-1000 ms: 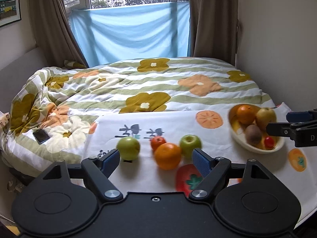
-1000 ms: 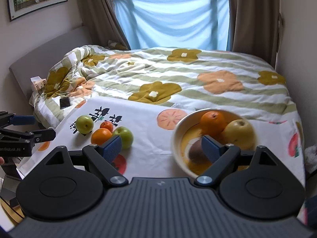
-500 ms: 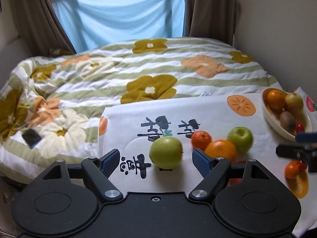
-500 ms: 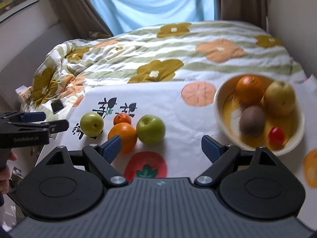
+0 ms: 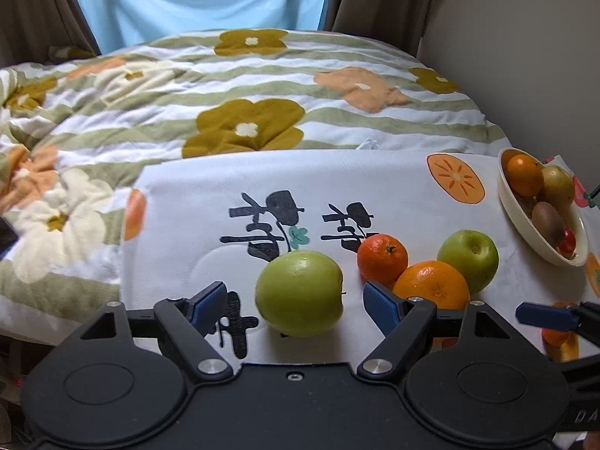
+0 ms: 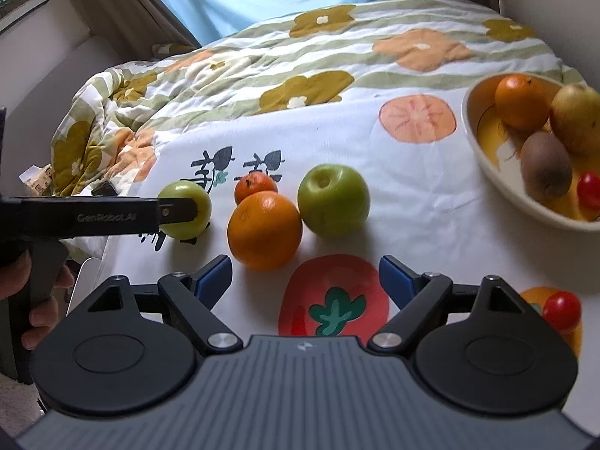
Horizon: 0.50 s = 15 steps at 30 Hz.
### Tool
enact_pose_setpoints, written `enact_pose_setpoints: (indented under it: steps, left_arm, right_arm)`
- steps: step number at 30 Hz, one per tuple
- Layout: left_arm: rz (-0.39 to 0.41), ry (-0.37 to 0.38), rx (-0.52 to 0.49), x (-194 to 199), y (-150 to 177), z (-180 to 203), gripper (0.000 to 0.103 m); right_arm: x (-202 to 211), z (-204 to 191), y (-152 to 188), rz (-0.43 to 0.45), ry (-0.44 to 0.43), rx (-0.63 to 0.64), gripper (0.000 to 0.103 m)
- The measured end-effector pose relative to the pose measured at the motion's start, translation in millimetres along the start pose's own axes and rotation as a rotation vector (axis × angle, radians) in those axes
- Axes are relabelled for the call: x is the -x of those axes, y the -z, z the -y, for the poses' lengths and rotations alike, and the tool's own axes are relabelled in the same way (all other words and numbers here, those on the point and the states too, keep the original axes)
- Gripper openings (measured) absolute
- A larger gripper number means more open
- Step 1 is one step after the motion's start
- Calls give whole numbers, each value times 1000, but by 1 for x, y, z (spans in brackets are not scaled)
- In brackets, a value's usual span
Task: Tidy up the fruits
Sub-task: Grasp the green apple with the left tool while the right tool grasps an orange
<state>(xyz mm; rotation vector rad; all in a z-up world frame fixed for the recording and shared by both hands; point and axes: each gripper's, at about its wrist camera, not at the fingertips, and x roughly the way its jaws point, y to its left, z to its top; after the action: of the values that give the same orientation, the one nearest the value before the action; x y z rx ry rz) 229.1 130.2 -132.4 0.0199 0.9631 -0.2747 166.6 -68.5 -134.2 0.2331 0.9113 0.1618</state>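
Fruit status, near to far. We have the left gripper (image 5: pixel 296 302) spread wide with the pale green apple (image 5: pixel 299 294) sitting right between its blue pads (image 5: pixel 208 302), a gap showing on each side, so nothing is clamped. In the right wrist view that same gripper (image 6: pixel 176 212) shows as a black bar crossing in front of the apple (image 6: pixel 185 213).

Our right gripper (image 6: pixel 305 281) is also wide open and holds nothing. Between its jaws we see only the printed tomato (image 6: pixel 333 296) on the white cloth (image 6: pixel 412 195). A cherry tomato (image 6: pixel 561 311) lies on the cloth just right of its right finger.

Just ahead of the right gripper's left pad sits the large orange (image 6: pixel 264 230). It touches or nearly touches the darker green apple (image 6: pixel 333 199) on its right and the small tangerine (image 6: pixel 255 187) behind it. This cluster sits right of the left gripper's right finger in the left wrist view.

Farther right, the cream bowl (image 6: pixel 483 157) holds an orange (image 6: pixel 521 101), a yellowish pear-like fruit (image 6: pixel 577 120), a kiwi (image 6: pixel 545 165) and a second cherry tomato (image 6: pixel 588 191).

Beyond the cloth we see the flowered duvet (image 5: pixel 243 112), then a blue sheet (image 5: pixel 198 0) between brown curtains.
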Motion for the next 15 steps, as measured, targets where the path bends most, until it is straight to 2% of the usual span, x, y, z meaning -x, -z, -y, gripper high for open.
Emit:
enact_pose_setpoints:
  steps: [3,8,13,15]
  left_arm:
    - [-18,12,20,-7,-1,-3,77]
    - [-39,43,48,-13,-1,-8,60]
    - [-30,54,53,-13,0,-8,59]
    - [-31,55,47,-11,1,-8,59]
  right_arm:
    - [-4,-1,1,-7,-3,-6,100]
    - [-10,-6,-1,-5,-9,0,99]
    - [-18,-13,-3,-10,-20,17,98]
    - [-21,-15,-3,-16,-32,17,93]
